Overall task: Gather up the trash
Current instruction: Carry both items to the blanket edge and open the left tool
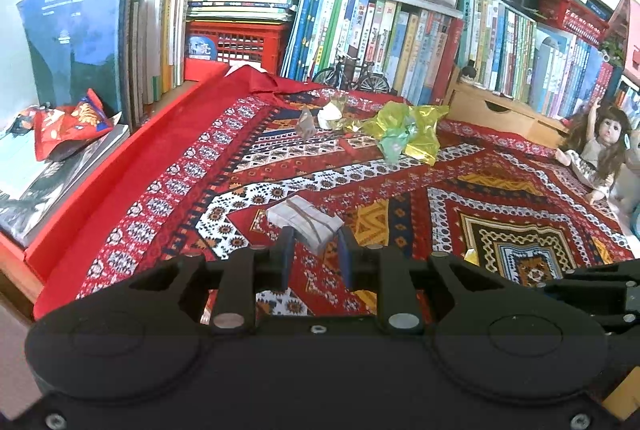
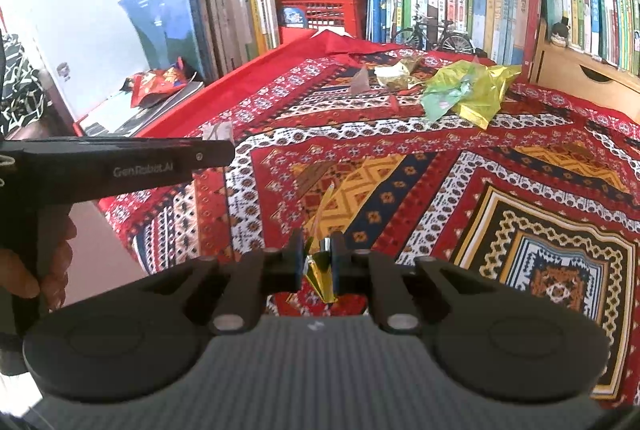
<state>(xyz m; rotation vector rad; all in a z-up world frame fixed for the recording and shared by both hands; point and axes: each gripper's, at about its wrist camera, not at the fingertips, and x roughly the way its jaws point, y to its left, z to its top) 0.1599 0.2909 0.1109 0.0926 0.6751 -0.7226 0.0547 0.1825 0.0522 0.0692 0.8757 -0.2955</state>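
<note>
My left gripper holds the near end of a white folded paper bundle bound with a rubber band, just above the patterned red cloth. In the right wrist view the same bundle shows at the tip of the left gripper's body. My right gripper is shut on a gold foil scrap. Farther back on the cloth lie a crumpled yellow-green wrapper, a white paper wad and a small clear wrapper.
A red snack bag rests on flat books at the left. Rows of books, a red crate, a toy bicycle and a wooden drawer box line the back. A doll sits at the right. A hand holds the left gripper.
</note>
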